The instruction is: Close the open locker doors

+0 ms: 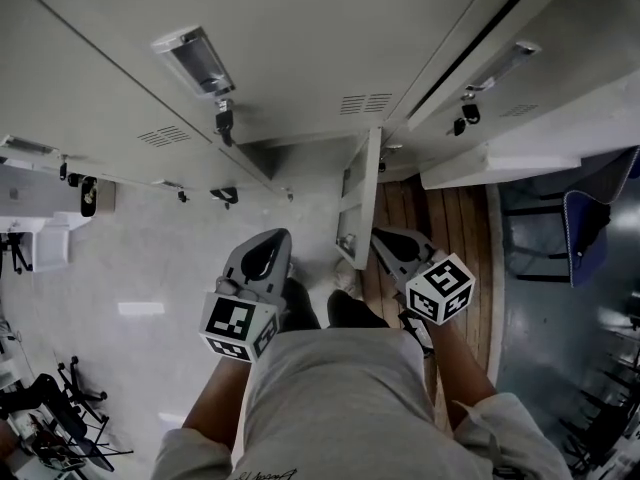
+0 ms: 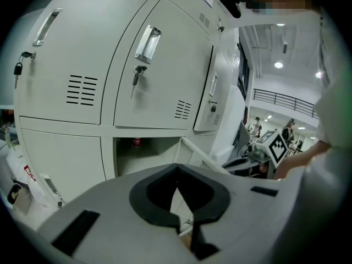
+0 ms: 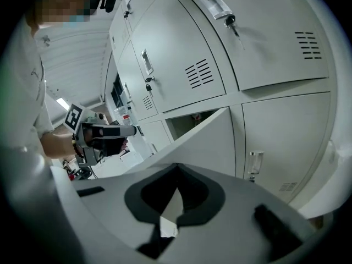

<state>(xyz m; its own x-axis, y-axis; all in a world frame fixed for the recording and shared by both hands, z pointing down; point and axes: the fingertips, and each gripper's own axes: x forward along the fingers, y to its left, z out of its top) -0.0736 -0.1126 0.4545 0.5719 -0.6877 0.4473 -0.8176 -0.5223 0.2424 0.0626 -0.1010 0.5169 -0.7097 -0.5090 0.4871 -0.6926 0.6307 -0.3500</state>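
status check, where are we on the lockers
Left gripper shut, empty; right gripper shut, empty. One lower locker door open, between them, not gripped. Small red item inside.

Head view looks steeply down, gripper views forward from near; all share the open locker door (image 1: 358, 200).

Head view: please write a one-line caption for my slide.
Seen from above, the left gripper and right gripper, both shut and empty, hover near an open pale grey metal locker door.
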